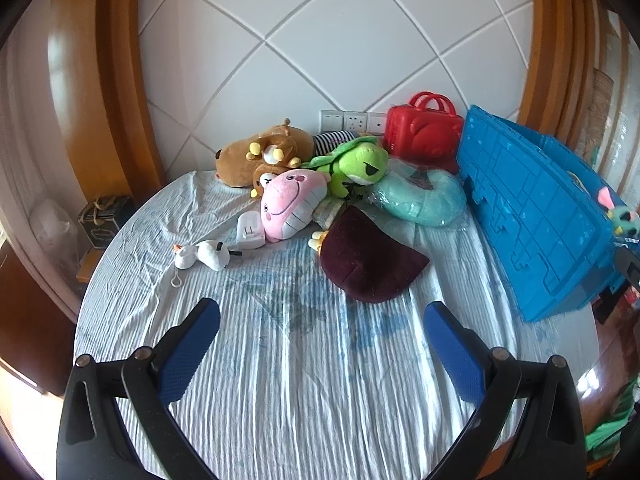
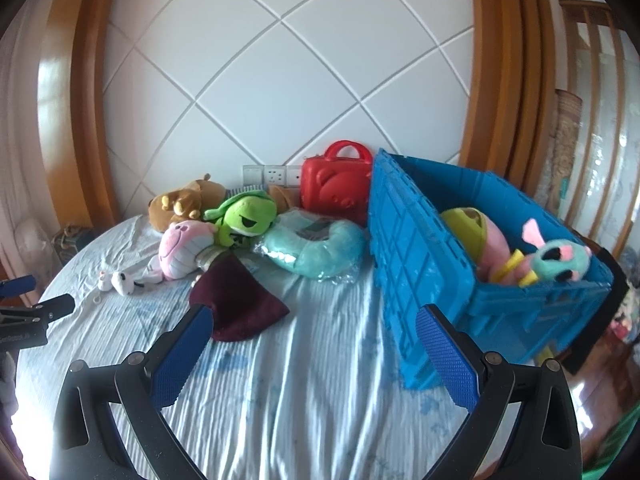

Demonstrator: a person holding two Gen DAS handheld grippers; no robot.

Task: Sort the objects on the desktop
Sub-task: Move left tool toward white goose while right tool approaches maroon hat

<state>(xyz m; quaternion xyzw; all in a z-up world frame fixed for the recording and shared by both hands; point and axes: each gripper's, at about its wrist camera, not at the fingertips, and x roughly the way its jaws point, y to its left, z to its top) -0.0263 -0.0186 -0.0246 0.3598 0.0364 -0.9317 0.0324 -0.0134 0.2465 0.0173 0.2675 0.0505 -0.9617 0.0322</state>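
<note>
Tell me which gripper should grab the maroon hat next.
Probably left. The maroon hat lies just ahead between its open fingers; the right gripper points more toward the blue crate.

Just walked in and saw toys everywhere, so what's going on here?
Someone is sorting soft toys into a blue plastic crate, which already holds a few. Both tools, left and right, hover open and empty over the striped white cloth. A dark maroon knitted hat lies nearest them, with more plush behind.
</note>
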